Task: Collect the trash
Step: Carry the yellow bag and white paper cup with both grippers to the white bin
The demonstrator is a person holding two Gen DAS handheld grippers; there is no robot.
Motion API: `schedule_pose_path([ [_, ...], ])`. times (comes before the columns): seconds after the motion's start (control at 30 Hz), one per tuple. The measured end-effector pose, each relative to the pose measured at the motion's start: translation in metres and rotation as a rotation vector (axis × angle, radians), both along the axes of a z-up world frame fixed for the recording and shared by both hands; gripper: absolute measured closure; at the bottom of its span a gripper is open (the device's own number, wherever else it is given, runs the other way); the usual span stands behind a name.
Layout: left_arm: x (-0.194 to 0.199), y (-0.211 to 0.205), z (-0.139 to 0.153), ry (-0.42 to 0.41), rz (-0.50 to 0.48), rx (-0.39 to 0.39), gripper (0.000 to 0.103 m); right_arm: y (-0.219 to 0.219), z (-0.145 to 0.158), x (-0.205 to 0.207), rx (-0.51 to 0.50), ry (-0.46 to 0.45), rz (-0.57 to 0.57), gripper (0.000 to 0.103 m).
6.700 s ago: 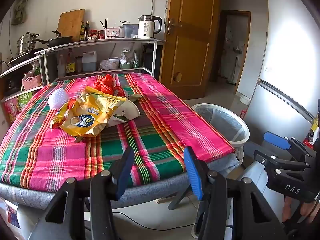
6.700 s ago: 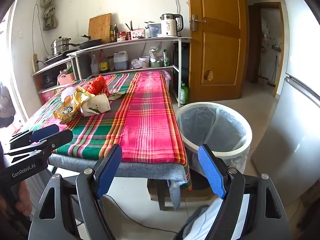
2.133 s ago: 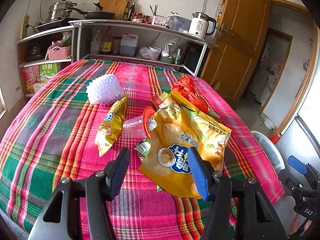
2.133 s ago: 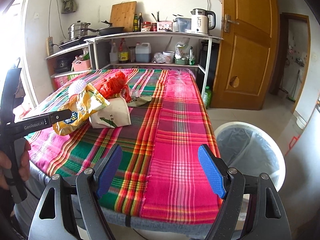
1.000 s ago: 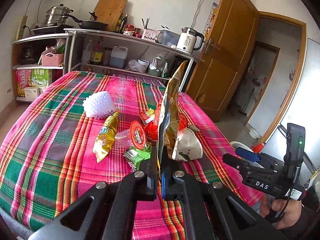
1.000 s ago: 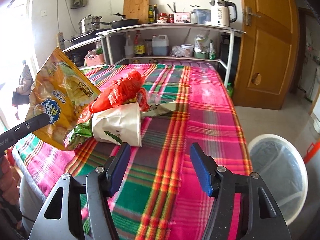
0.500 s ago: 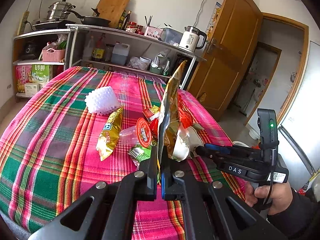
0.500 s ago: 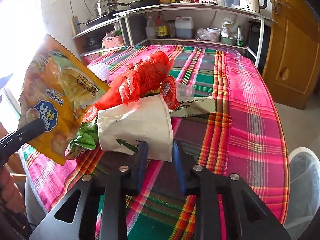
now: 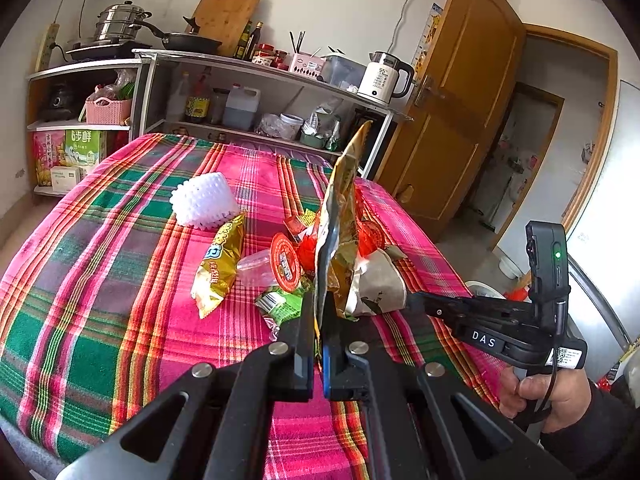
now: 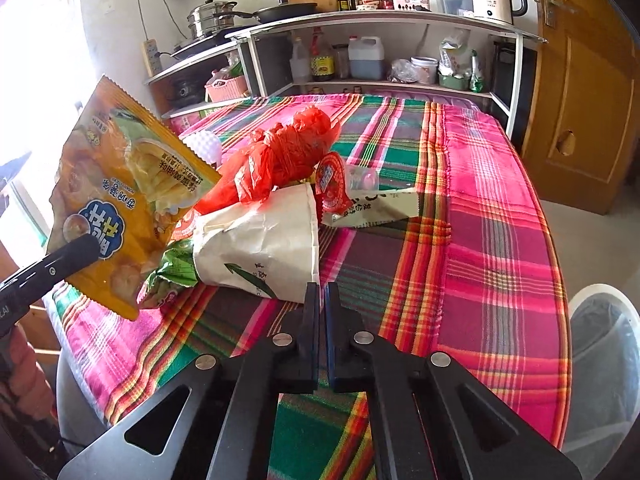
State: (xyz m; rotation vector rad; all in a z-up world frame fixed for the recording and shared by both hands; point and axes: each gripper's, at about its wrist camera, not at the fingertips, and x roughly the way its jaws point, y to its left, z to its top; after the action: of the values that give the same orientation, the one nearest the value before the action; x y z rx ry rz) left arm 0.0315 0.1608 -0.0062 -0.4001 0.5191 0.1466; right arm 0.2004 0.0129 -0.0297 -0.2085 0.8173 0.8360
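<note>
Two grippers worked over a table draped in a pink, green and red plaid cloth [image 9: 100, 280]. Farthest left on it sat a white foam fruit net [image 9: 204, 202], and just in front of that lay a small yellow snack packet [image 9: 218, 268]. Beside the packet were a clear plastic cup with a red peeled lid [image 9: 276, 262] and a green wrapper [image 9: 282, 304].

The left gripper [image 9: 318, 320] was clamped tight on the bottom edge of a large yellow chip bag [image 10: 120, 204], which stood upright, lifted clear of the cloth, seen edge-on from the left wrist camera.

Behind the bag, a crumpled red plastic bag [image 10: 280, 156] rested on a white paper cup [image 10: 264, 252] that lay on its side, mouth turned toward the right. A flat white packet [image 10: 376, 206] lay just past the cup.

The right gripper [image 10: 322, 296], held in a person's hand [image 9: 544, 396], had its fingers drawn together at the cup's lower rim; whether they pinched the rim could not be told.

At the far right, off the table's edge, stood a white bin lined with a clear bag [image 10: 600, 352].
</note>
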Motion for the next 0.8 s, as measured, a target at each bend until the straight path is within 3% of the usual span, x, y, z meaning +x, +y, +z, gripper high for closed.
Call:
schedule_pose_path([
  [0.07,-0.001,0.0,0.001,-0.003,0.004,0.002,0.101,0.001,0.0,0.005,0.017,0.04,0.015,0.099],
  [0.13,-0.001,0.001,0.002,-0.004,0.005,0.003,0.101,0.003,-0.001,0.009,0.031,0.066,0.031,0.081],
  [0.23,0.0,0.001,0.002,-0.003,0.003,0.004,0.101,0.008,-0.003,0.017,0.022,0.074,0.057,0.071],
  [0.53,0.003,0.004,-0.001,0.006,0.006,-0.002,0.101,0.019,-0.011,0.025,0.026,0.133,0.151,0.072],
  [0.63,0.004,0.004,-0.002,0.009,0.006,-0.002,0.101,0.02,-0.011,0.023,0.025,0.125,0.156,0.084],
  [0.8,0.004,0.004,-0.001,0.01,0.005,0.002,0.101,0.015,-0.007,0.012,0.02,0.095,0.15,0.093],
])
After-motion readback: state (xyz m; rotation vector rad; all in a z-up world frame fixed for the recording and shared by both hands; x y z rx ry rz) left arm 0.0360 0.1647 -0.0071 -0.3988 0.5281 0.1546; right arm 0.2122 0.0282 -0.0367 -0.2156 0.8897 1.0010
